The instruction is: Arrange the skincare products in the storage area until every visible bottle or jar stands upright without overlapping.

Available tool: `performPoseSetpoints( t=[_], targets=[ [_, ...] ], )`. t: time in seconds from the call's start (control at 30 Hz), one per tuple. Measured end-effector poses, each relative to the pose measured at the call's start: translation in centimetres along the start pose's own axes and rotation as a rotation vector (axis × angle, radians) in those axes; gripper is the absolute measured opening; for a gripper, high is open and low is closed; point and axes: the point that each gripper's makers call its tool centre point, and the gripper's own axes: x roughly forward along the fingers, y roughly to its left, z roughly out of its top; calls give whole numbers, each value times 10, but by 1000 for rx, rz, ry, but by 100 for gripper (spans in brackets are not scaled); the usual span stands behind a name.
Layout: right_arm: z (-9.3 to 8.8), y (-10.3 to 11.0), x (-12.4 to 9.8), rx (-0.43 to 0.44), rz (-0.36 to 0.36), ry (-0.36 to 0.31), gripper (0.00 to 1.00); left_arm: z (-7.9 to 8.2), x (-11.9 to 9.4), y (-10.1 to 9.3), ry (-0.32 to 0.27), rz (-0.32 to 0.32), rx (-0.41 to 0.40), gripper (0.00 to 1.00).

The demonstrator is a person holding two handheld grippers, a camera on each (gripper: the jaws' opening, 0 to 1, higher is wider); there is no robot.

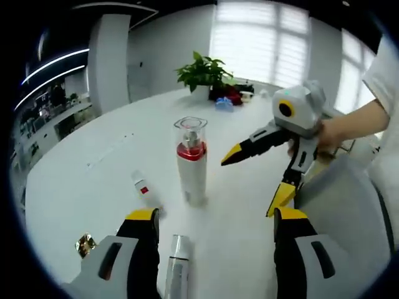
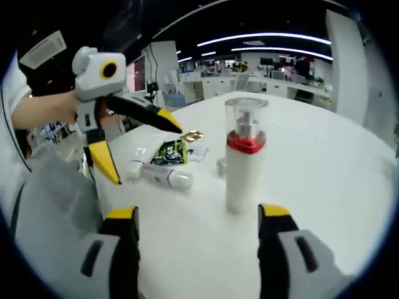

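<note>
White and red-collared, the pump bottle (image 1: 191, 161) is standing upright ahead of the left gripper (image 1: 215, 219), whose jaws are gaping wide and holding nothing. The right gripper (image 2: 198, 216) is likewise spreading empty, facing the bottle. A small tube (image 2: 163, 176) is lying left of it.

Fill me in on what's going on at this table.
A person is tidying skincare products on a white table with two handheld grippers. The left gripper and right gripper are both open and empty. A pump bottle with a red collar stands upright between them. A small tube and a silver bottle lie on their sides, not yet stood up.
</note>
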Motion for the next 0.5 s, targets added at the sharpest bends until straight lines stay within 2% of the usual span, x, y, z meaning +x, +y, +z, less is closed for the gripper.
performPoseSetpoints(
  t=[0.23, 0.37, 0.5],
  targets=[
    [-4, 14, -17, 26, 0, -6, 85, -23, -26, -8, -1, 55, -60, 80],
    [-9, 21, -23, 36, 2, 9, 89, -33, -39, -9, -6, 91, -93, 84],
    [-11, 24, -29, 60, -6, -4, 91, -41, -53, -16, 5, 108, -120, 84]
  ],
)
